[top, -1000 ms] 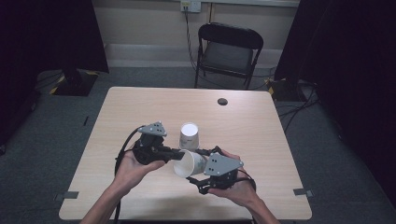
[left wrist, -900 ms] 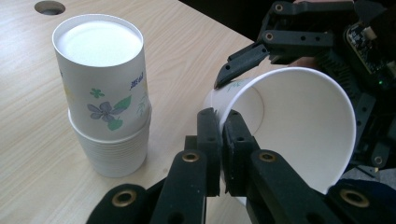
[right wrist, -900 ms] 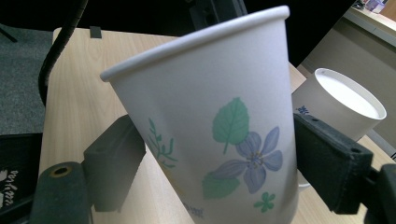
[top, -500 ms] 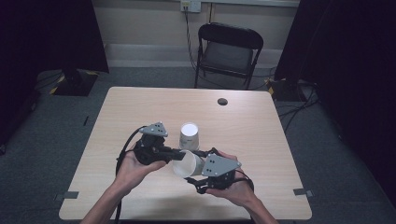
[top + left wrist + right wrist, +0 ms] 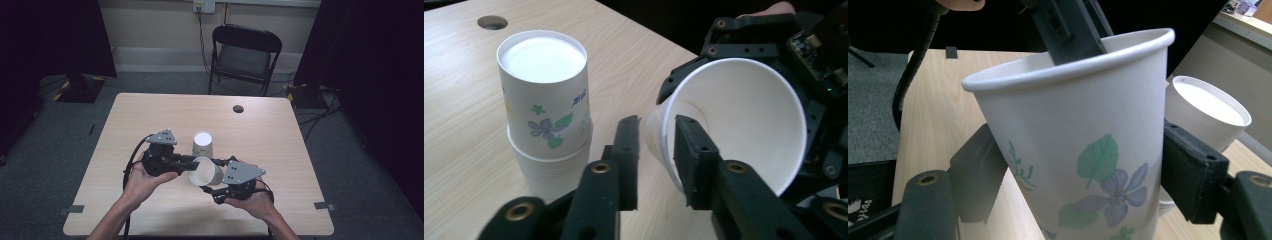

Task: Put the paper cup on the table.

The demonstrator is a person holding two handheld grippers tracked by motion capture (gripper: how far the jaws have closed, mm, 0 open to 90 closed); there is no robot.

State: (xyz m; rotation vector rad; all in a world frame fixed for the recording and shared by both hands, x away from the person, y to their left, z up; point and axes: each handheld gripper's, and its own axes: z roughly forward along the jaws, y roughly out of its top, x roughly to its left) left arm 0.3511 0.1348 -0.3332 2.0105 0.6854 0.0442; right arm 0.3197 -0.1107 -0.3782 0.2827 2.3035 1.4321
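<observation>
A white paper cup with a flower print (image 5: 202, 172) lies on its side above the table, mouth toward the person. My right gripper (image 5: 216, 173) is shut on its body; in the right gripper view both pads (image 5: 979, 170) press the cup (image 5: 1073, 140). These jaws have just been closing on it. My left gripper (image 5: 192, 162) is open, its jaws just opened; one finger (image 5: 691, 150) is inside the cup (image 5: 744, 115), the other outside, clear of the wall. A stack of upturned cups (image 5: 202, 144) (image 5: 546, 100) stands just behind.
The wooden table (image 5: 150, 115) has a round cable hole (image 5: 238, 108) near its far edge. A black folding chair (image 5: 245, 50) stands beyond it, with cables on the floor at the right. Both forearms come in over the near edge.
Both hands and the cup stay where they were. The right jaws have drawn in around the cup's body, and the left jaws stand slightly apart at its rim.
</observation>
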